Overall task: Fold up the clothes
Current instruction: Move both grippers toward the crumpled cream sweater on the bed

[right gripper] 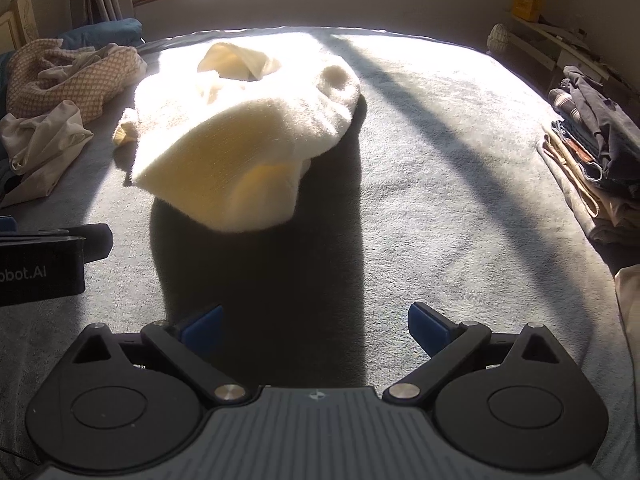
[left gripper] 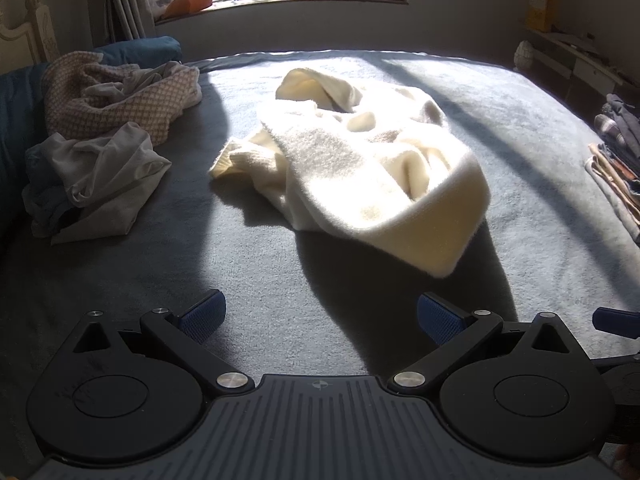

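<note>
Both your grippers hover low over the bed (left gripper: 280, 264), jaws spread wide and empty: the left gripper (left gripper: 321, 316) and the right gripper (right gripper: 315, 324) each point at bare cover, side by side, likely squared up to reach forward together. Going left to right, unfolded clothes (left gripper: 100, 128) are heaped at the left edge, probably waiting their turn. Ahead in the middle, in hard sunlight, the cream sweater (left gripper: 352, 160) lies crumpled, near both grippers but touched by neither; it looks like your next piece, and it needs spreading flat first. At the right edge sits a folded stack (right gripper: 592, 152), seemingly finished work.
</note>
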`<state>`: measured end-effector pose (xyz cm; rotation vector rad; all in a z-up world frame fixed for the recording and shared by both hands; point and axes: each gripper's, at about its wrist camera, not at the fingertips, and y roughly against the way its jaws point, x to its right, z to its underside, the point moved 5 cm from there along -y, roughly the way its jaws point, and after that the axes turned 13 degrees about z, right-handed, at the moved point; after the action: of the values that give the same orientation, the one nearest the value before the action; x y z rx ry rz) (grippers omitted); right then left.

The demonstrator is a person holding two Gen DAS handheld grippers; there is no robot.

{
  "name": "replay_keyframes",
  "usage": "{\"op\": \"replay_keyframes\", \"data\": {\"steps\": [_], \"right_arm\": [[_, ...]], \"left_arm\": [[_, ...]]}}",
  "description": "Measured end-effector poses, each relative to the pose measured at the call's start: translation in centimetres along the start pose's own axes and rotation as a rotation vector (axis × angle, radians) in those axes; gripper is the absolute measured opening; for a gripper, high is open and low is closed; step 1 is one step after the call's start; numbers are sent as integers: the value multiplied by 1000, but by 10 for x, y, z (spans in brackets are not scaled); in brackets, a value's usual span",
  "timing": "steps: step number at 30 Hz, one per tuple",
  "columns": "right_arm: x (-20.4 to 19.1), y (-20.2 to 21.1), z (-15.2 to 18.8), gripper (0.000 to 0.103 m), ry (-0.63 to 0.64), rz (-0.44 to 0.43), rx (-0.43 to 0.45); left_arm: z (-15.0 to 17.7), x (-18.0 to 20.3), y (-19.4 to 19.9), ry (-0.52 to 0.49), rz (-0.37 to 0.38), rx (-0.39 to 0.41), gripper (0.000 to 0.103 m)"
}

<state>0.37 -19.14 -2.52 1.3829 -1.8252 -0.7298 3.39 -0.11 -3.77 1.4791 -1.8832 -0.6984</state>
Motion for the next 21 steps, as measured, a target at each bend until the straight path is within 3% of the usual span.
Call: {"op": "replay_keyframes", "data": {"steps": [14,21], "right_arm": [[2,0,0,101,-10,21,1],[1,1,1,101,-8,23,-2]], "left_arm": [[-2,-8,4,75,-24,20,103],[-4,-7,9,39,-48,51,103]]}}
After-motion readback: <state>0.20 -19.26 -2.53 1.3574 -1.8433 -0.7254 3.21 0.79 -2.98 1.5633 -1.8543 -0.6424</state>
